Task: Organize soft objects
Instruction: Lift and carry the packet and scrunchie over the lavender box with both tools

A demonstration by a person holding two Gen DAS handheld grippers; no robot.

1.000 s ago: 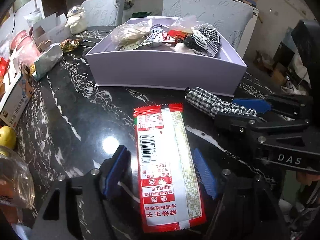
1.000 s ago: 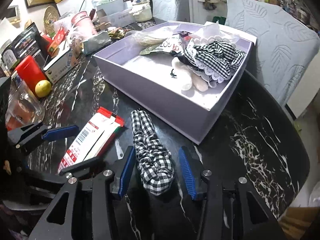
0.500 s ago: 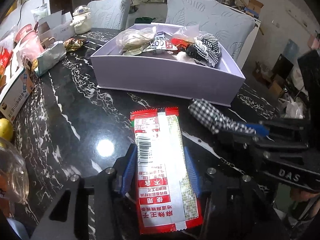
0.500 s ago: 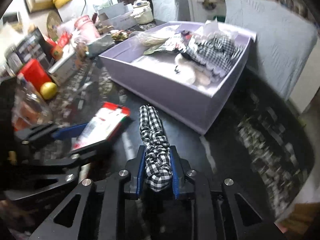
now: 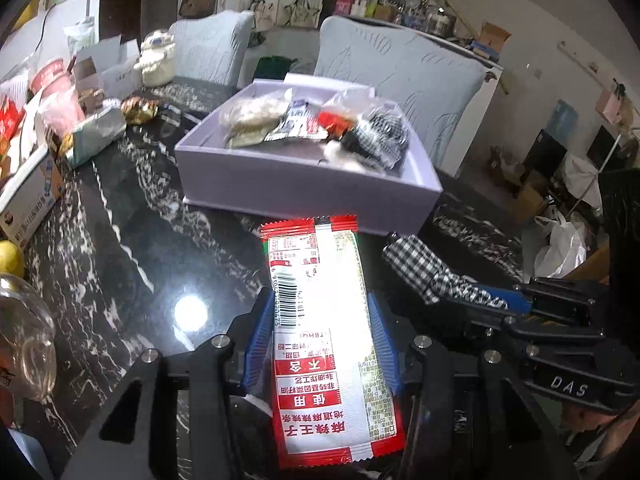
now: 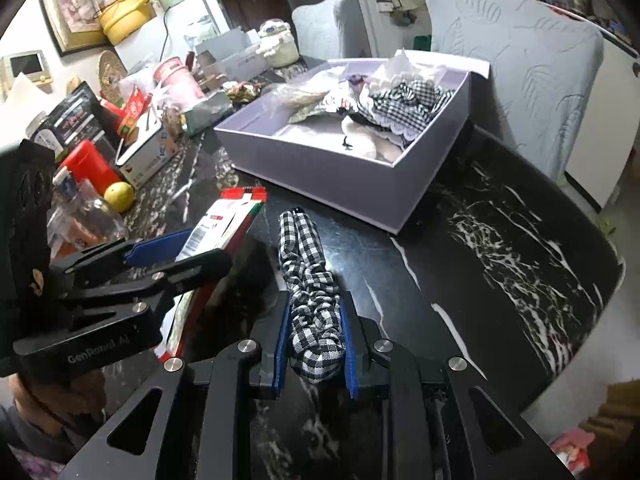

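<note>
My left gripper [image 5: 318, 336] is shut on a red and white snack packet [image 5: 324, 332], whose far end sticks out over the black marble table [image 5: 132, 264]. My right gripper [image 6: 314, 344] is shut on a black and white checked scrunchie [image 6: 310, 280]. That scrunchie [image 5: 424, 268] and the right gripper [image 5: 504, 304] also show at the right of the left wrist view. The packet [image 6: 224, 224] and the left gripper [image 6: 176, 248] show at the left of the right wrist view. Beyond both stands an open lilac box [image 5: 304, 184] [image 6: 332, 176] holding packets and checked cloth.
Clutter lines the table's left side: a lemon [image 6: 118, 196], a red container [image 6: 86, 164], a glass jar [image 5: 24, 336], cardboard boxes [image 5: 32, 196] and a pink tub [image 6: 176, 76]. Two padded chairs [image 5: 400, 68] stand behind the box. The table edge [image 6: 580, 280] curves at the right.
Both grippers went from open to shut, the left on the packet, the right on the scrunchie. Both then lifted their items slightly off the table, and the box now sits farther up in view.
</note>
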